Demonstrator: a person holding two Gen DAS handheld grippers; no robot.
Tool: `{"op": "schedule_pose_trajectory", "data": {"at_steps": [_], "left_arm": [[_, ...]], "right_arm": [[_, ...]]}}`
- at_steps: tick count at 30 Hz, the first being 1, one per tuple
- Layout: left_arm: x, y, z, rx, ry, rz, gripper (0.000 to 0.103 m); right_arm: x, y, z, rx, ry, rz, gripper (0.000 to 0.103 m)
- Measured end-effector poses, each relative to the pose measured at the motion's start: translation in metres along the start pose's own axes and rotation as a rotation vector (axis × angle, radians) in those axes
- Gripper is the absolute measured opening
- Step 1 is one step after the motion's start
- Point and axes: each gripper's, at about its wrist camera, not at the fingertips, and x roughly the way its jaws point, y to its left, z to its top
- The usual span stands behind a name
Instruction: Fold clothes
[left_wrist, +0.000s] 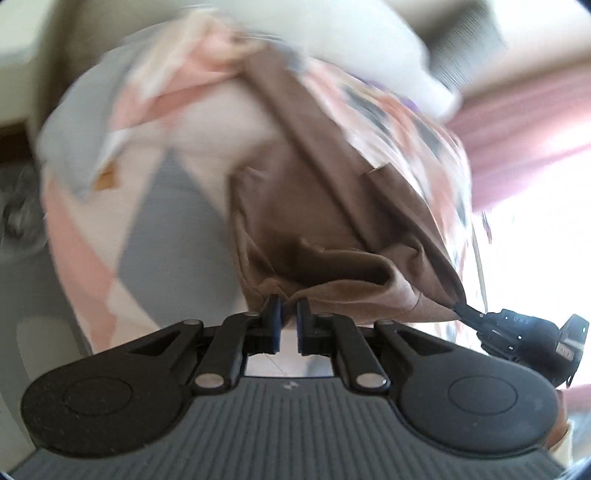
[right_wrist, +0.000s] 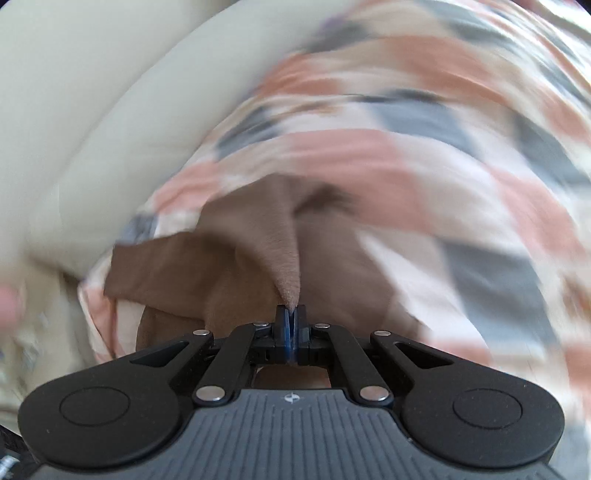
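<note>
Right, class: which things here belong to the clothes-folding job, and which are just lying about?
Job: brown garment; left tongs and right tongs, both shut on it.
Lying about: patterned bedspread; pink curtain.

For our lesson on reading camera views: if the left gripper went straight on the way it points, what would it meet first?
The brown garment, bunched right at the left gripper fingertips; the patterned bedding lies behind it, though depth is unclear.

Both left gripper (left_wrist: 287, 309) and right gripper (right_wrist: 291, 314) have jaws clamped.
</note>
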Motion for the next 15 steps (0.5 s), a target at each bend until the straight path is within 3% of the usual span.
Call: {"op": "schedule_pose_trajectory", "data": {"at_steps": [4,9,13,15], "left_arm": [[0.006,-0.057,-0.038,0.148,0.067,-0.054,0.0],[0.02,-0.113,-0.123,0.267,0.197,-0.115,0.0],[0.031,-0.133,-0.193,0.301,0.278,-0.094,0.0],[0.037,-0.137,-0.22,0.311,0.293,-0.052,0.0]], "right_arm": [[-0.073,-0.062,-0.037,0.103,-0.102,-0.054,0.0],[-0.164,-0.123,-0.088,0.157,-0.221,-0.113,0.0],[-0.228,-0.184,-0.133,0.169,-0.273,-0.279,0.0],[-0.251,-0.227,-0.153,0.198,-0.235,-0.378,0.0]]}}
